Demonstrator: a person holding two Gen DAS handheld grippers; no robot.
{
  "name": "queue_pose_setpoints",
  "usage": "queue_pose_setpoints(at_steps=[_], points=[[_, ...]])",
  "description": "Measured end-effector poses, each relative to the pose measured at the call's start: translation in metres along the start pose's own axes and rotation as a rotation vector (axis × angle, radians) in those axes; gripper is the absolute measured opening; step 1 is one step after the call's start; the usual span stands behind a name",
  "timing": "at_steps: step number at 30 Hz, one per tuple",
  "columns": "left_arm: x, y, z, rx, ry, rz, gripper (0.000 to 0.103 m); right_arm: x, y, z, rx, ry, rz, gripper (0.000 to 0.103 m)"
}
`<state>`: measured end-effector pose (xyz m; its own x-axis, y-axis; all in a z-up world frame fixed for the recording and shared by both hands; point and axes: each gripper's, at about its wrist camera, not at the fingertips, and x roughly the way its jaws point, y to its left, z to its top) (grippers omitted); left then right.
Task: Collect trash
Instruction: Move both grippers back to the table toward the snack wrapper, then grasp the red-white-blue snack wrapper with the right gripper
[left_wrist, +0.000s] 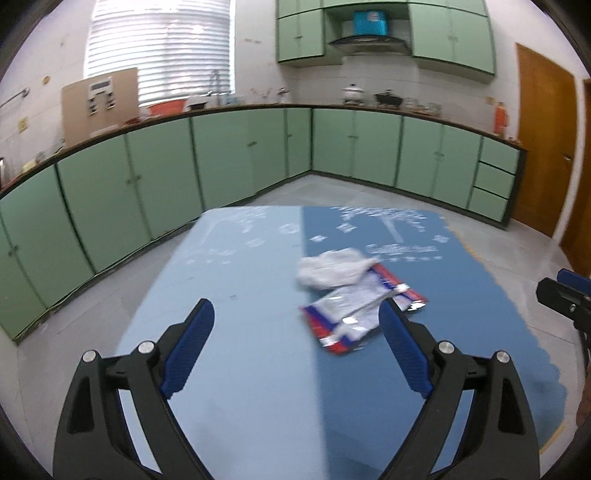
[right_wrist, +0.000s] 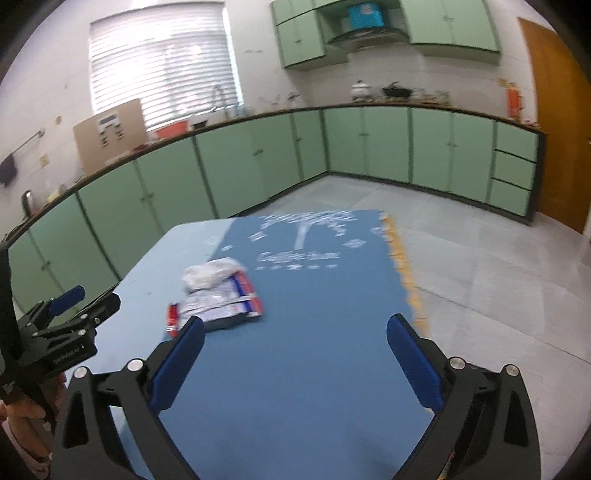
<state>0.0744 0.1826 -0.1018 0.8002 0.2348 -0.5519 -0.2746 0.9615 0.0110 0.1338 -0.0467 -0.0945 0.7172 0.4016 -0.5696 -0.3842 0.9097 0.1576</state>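
Note:
A crumpled white tissue (left_wrist: 334, 271) lies on a flattened silver wrapper with red and blue edges (left_wrist: 364, 314) on the blue table cloth (left_wrist: 258, 369). My left gripper (left_wrist: 297, 321) is open and empty above the table, with the wrapper just ahead of its right finger. In the right wrist view the tissue (right_wrist: 210, 275) and wrapper (right_wrist: 218, 310) lie ahead to the left. My right gripper (right_wrist: 295, 332) is open and empty, its left finger near the wrapper's near corner. The left gripper (right_wrist: 66, 325) shows at the left edge.
The table cloth (right_wrist: 314, 350) ends at a scalloped yellow-fringed right edge (right_wrist: 402, 266). Green kitchen cabinets (left_wrist: 240, 155) line the far walls, with a brown door (left_wrist: 543, 147) at right. Grey tiled floor (right_wrist: 498, 277) surrounds the table.

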Motion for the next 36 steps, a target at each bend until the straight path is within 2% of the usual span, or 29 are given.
queue_pose_setpoints(at_steps=[7, 13, 20, 25, 32, 36], points=[[0.009, 0.038, -0.007, -0.01, 0.022, 0.055, 0.088, 0.048, 0.055, -0.003, -0.047, 0.054, 0.052, 0.097], [0.018, 0.064, -0.014, -0.032, 0.043, 0.084, 0.088, 0.083, 0.084, -0.007, -0.082, 0.092, 0.045, 0.097], [0.026, 0.072, -0.012, -0.057, 0.046, 0.078, 0.088, 0.122, 0.086, 0.002, -0.116, 0.147, 0.007, 0.097], [0.033, 0.069, -0.009, -0.061, 0.042, 0.064, 0.088, 0.152, 0.073, 0.006, -0.085, 0.215, -0.012, 0.097], [0.045, 0.063, -0.005, -0.058, 0.046, 0.061, 0.088, 0.174, 0.068, -0.01, -0.078, 0.292, -0.01, 0.096], [0.058, 0.063, -0.002, -0.058, 0.063, 0.075, 0.088, 0.174, 0.07, -0.013, -0.087, 0.296, -0.019, 0.09]])
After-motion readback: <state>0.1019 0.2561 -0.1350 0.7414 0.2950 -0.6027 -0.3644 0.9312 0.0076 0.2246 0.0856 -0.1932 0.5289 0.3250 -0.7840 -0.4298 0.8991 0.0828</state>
